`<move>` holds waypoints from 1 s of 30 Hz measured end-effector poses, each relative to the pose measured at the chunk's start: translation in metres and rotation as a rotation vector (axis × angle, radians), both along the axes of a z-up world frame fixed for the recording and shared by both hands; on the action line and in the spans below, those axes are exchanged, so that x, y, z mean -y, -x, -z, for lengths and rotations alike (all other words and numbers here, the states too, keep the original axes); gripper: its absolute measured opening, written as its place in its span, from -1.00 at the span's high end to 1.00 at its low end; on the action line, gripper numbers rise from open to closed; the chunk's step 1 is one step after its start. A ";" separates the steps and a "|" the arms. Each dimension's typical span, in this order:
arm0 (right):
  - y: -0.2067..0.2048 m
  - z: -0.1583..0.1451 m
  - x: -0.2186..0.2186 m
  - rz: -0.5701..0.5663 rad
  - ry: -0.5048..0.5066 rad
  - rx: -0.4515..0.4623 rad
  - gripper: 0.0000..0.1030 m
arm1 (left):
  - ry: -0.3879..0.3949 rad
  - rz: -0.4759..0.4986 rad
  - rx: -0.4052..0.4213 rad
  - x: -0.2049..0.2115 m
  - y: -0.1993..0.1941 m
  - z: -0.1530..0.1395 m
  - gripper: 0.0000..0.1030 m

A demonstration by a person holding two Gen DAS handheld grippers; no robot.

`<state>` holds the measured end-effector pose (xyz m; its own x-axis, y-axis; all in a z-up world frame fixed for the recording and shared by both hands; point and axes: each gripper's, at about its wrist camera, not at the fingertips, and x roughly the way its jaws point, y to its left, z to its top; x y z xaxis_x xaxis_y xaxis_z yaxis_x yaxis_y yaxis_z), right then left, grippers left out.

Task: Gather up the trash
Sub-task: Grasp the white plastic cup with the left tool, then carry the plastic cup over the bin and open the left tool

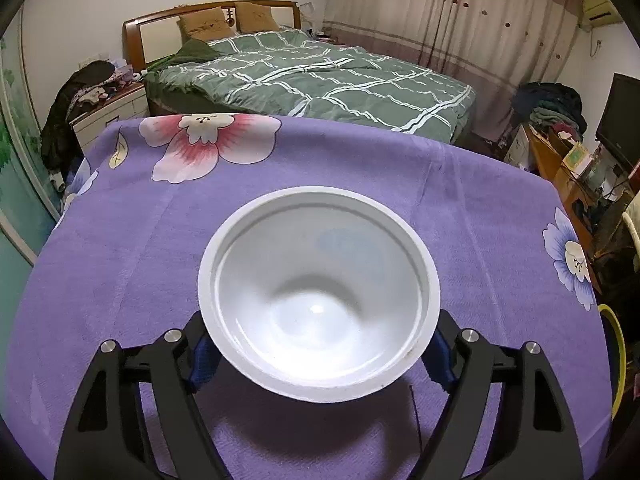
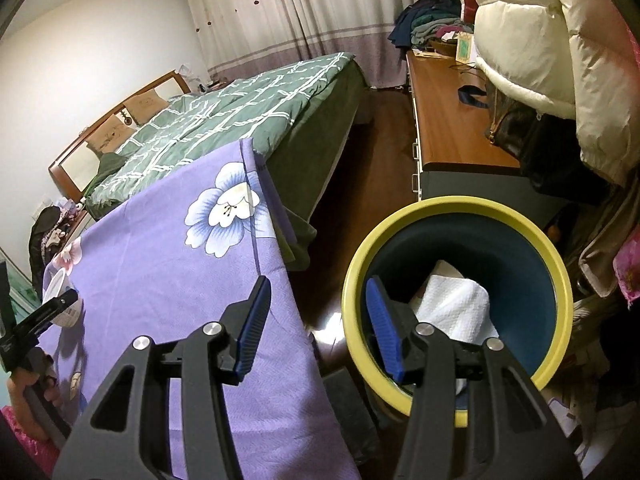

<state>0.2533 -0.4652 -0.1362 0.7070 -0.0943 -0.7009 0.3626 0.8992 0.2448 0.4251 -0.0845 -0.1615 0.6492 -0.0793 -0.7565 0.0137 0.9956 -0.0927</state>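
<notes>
On the purple cloth [image 1: 120, 240], the left gripper [image 1: 320, 354] clamps a light, flimsy cup [image 1: 318, 296] below its rim; the right gripper [image 2: 316, 328] gapes empty over the bin [image 2: 452, 210].

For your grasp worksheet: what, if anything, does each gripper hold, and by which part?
Left gripper: white bowl, pads on opposite outer sides below the rim. Right gripper: nothing.
</notes>
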 end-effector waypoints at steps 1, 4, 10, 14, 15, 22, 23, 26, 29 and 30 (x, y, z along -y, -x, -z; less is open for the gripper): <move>0.002 -0.001 0.001 0.001 -0.002 0.004 0.07 | 0.000 0.005 0.002 0.001 0.001 0.000 -0.54; 0.012 -0.006 0.003 0.007 -0.001 0.020 0.08 | 0.005 0.023 0.013 0.008 0.008 -0.005 -0.54; 0.042 -0.014 0.010 0.013 0.010 0.043 0.07 | 0.006 0.137 0.055 0.047 0.037 -0.030 -0.54; 0.064 -0.016 0.020 0.031 0.023 0.039 0.08 | 0.021 0.241 0.071 0.092 0.057 -0.047 -0.54; 0.070 -0.016 0.024 0.037 0.024 0.038 0.08 | 0.021 0.263 0.074 0.104 0.061 -0.049 -0.54; 0.111 -0.016 0.058 0.113 0.035 0.037 0.07 | 0.033 0.450 0.078 0.201 0.095 -0.063 -0.54; 0.116 -0.016 0.063 0.122 0.039 0.035 0.07 | 0.035 0.479 0.076 0.217 0.100 -0.064 -0.54; 0.128 -0.013 0.073 0.142 0.042 0.025 0.07 | 0.037 0.544 0.067 0.258 0.114 -0.064 -0.54; 0.138 -0.008 0.084 0.158 0.047 0.011 0.07 | 0.042 0.616 0.041 0.300 0.126 -0.062 -0.54; 0.141 -0.007 0.086 0.163 0.047 0.009 0.07 | 0.043 0.644 0.027 0.317 0.130 -0.060 -0.54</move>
